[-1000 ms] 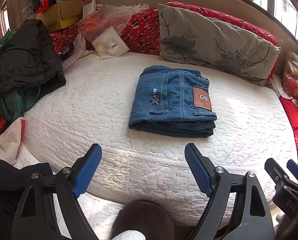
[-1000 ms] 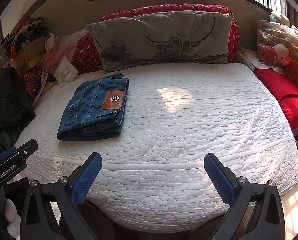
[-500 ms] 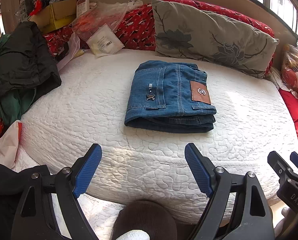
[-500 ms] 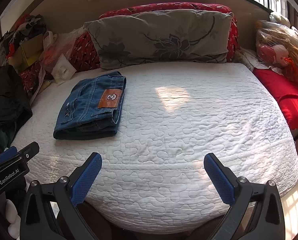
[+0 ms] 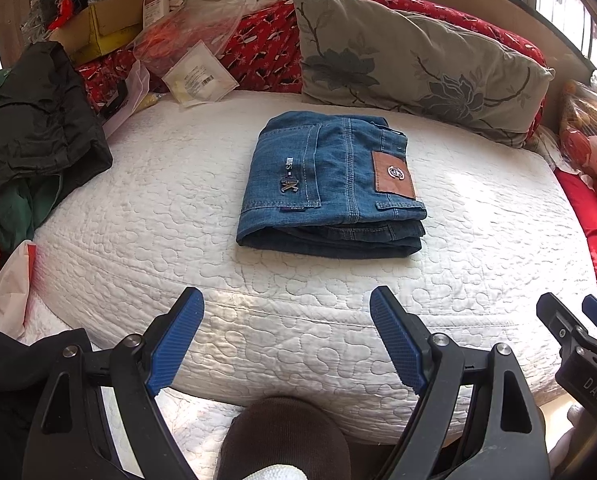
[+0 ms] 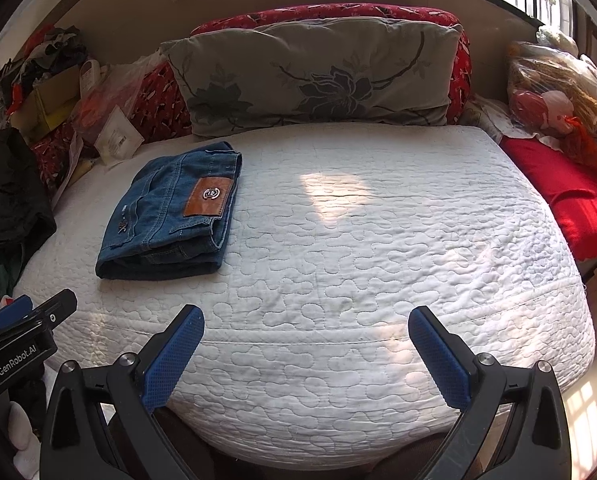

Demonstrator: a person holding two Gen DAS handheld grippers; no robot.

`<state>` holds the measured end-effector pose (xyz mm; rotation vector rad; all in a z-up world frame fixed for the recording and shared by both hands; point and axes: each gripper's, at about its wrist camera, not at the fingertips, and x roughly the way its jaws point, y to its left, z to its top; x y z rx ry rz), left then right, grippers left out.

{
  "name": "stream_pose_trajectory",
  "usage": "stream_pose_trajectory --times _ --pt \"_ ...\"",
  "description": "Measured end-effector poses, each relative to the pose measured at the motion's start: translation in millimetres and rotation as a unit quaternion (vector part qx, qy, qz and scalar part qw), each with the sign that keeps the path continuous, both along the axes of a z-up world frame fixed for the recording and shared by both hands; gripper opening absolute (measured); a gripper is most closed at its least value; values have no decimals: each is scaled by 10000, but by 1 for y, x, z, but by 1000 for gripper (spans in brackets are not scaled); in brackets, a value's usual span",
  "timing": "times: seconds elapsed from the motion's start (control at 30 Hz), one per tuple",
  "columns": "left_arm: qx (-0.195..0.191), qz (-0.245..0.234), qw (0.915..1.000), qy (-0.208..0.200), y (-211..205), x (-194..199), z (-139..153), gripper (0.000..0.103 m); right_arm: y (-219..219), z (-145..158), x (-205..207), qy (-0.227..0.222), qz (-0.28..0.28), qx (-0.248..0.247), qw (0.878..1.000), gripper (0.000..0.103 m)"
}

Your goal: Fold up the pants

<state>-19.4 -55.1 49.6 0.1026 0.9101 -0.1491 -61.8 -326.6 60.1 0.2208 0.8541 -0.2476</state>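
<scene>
Blue jeans [image 5: 330, 184] lie folded into a compact stack on the white quilted mattress [image 5: 138, 208], brown leather patch on top. They also show at the left in the right wrist view [image 6: 170, 212]. My left gripper [image 5: 286, 312] is open and empty, held back over the mattress's near edge, in front of the jeans. My right gripper [image 6: 306, 320] is open and empty, over the near edge, to the right of the jeans. Each gripper's body shows at the edge of the other's view.
A grey floral pillow [image 6: 314, 76] leans on red cushions at the back. Dark clothes [image 5: 34, 120], a cardboard box [image 5: 98, 24] and plastic bags [image 5: 194, 48] are piled at the left. A red cushion [image 6: 570, 192] and bagged toys [image 6: 550, 92] sit at the right.
Both grippers have shifted slightly; the jeans sit a little lower and further left in the views. The jeans themselves have not moved on the mattress. Both grippers stay open.
</scene>
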Motion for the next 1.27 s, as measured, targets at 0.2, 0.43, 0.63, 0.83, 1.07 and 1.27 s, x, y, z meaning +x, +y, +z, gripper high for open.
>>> stream_pose_trajectory --times 0.2,0.43,0.63,0.83,1.07,1.27 --pt "-13 -25 10000 32 -1 0 0 86 0 1 0 -3 1 -51 10000 103" --pt "-29 -96 9999 53 -5 -3 0 86 -1 1 1 21 2 -21 10000 103" --pt "-85 -157 9998 41 -8 -6 3 86 -2 1 1 40 -13 -15 10000 103" --pt "-97 -202 9997 67 -10 -6 4 86 -4 1 1 50 -19 0 10000 103" --pt "-226 -210 9995 107 -9 -5 4 86 -4 0 1 71 -33 25 10000 103" --pt "-254 -148 9995 135 -9 -2 6 86 -7 1 1 55 -60 47 10000 103"
